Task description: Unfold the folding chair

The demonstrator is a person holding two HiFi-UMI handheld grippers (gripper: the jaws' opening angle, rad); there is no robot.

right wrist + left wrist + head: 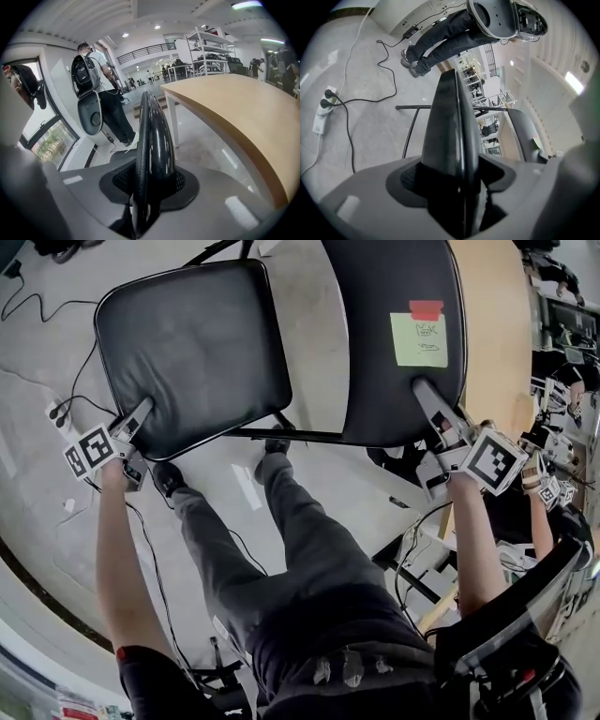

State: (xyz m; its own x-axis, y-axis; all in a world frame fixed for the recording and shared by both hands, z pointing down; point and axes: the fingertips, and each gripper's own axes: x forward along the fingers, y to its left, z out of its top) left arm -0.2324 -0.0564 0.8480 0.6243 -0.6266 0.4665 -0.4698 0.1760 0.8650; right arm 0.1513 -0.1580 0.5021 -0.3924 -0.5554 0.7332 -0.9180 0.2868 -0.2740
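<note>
— Concrete floor (37,371), smooth, with a power strip (321,115) on it at your left and a table (492,334) at your right. The folding chair (244,362) stands between them, right in front of your legs.
— How far along?
— Looks nearly open. The seat (452,122) is swung well away from the backrest (152,140) and lies close to flat. You're likely on the last bit of the push-down.
— Grips?
— Your left hand-held gripper (139,418) sits wide on the seat's front corner, and the pads look to be on the cushion edge. Your right hand-held gripper (427,395) is clamped on the backrest's top edge, just beside the yellow sticky note (419,339).
— How to finish?
— Right is your anchor, so hold the backrest put and don't let it tip. Left presses the corner straight down until the seat stops. You're on a corner, not mid-edge, so expect twist and press slow and even. The padded edge looks rounded and slick. If the pads slide, stop and re-seat deeper. On that smooth floor the chair's feet may skate, so no forward shove. Your shoes (169,476) sit close under the seat's front edge, so mind them.
</note>
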